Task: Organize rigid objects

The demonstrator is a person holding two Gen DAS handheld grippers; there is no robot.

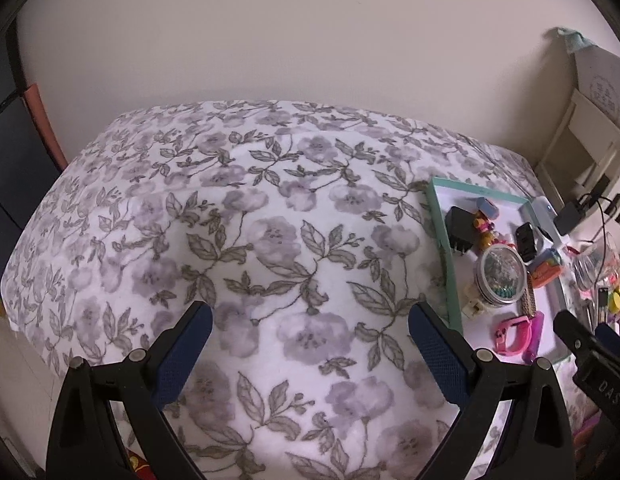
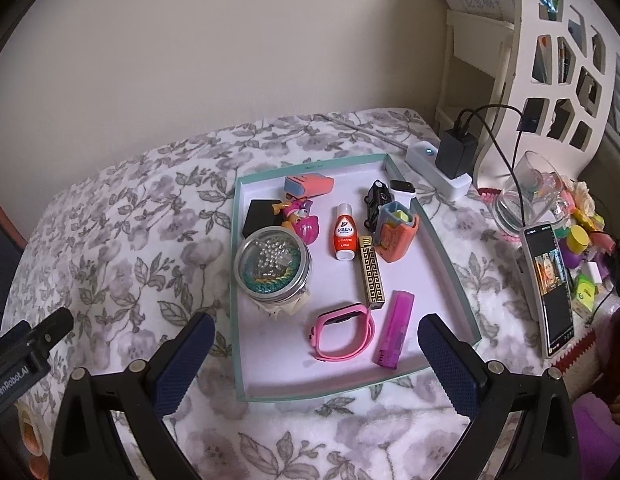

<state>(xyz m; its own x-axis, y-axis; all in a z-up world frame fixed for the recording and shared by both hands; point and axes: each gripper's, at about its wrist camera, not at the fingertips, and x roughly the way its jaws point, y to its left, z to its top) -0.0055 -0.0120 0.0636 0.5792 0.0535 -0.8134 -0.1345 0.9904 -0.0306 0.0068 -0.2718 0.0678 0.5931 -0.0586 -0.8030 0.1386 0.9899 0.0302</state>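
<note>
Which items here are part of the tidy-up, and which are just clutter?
In play:
teal tray
pink watch band
purple lighter
gold case
red-and-white bottle
bead jar
black toy car

Lying about:
phone
black charger
white power strip
clear glass

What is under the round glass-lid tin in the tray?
The round tin rests partly on a cream-coloured object whose edge sticks out at its near side. The tin covers the remainder, so what that object is cannot be told.
</note>
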